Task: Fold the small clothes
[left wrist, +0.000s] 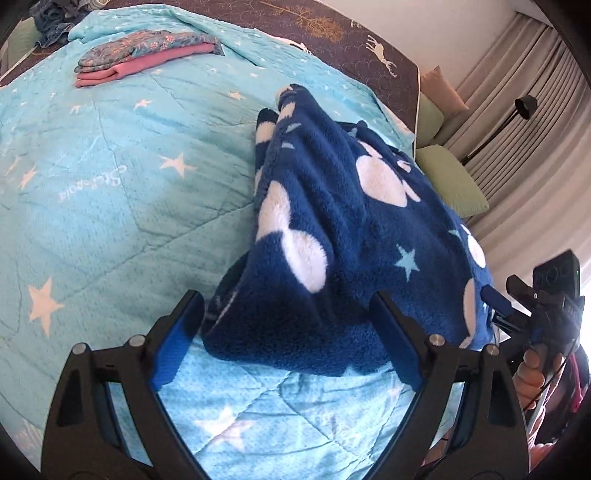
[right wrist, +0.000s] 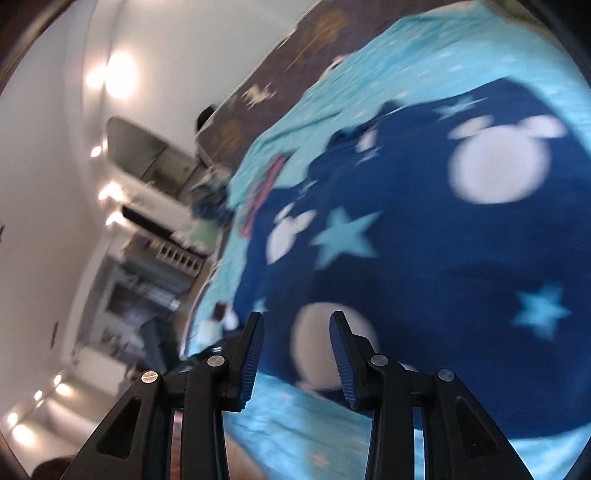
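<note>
A dark blue fleece garment (left wrist: 351, 229) with white mouse heads and pale stars lies bunched on a turquoise star quilt (left wrist: 110, 192). My left gripper (left wrist: 288, 306) is open, its jaws wide on either side of the garment's near edge, which lies between them. My right gripper (left wrist: 498, 306) shows at the garment's right edge in the left wrist view. In the blurred right wrist view the right gripper (right wrist: 297, 328) is open over the fleece (right wrist: 424, 258), with a gap between its pads.
A folded stack of pink and floral clothes (left wrist: 147, 55) lies at the far left of the quilt. A brown bedspread (left wrist: 332, 29), green pillows (left wrist: 450, 181) and curtains (left wrist: 535, 110) are to the right. Shelves (right wrist: 155, 258) stand beyond the bed.
</note>
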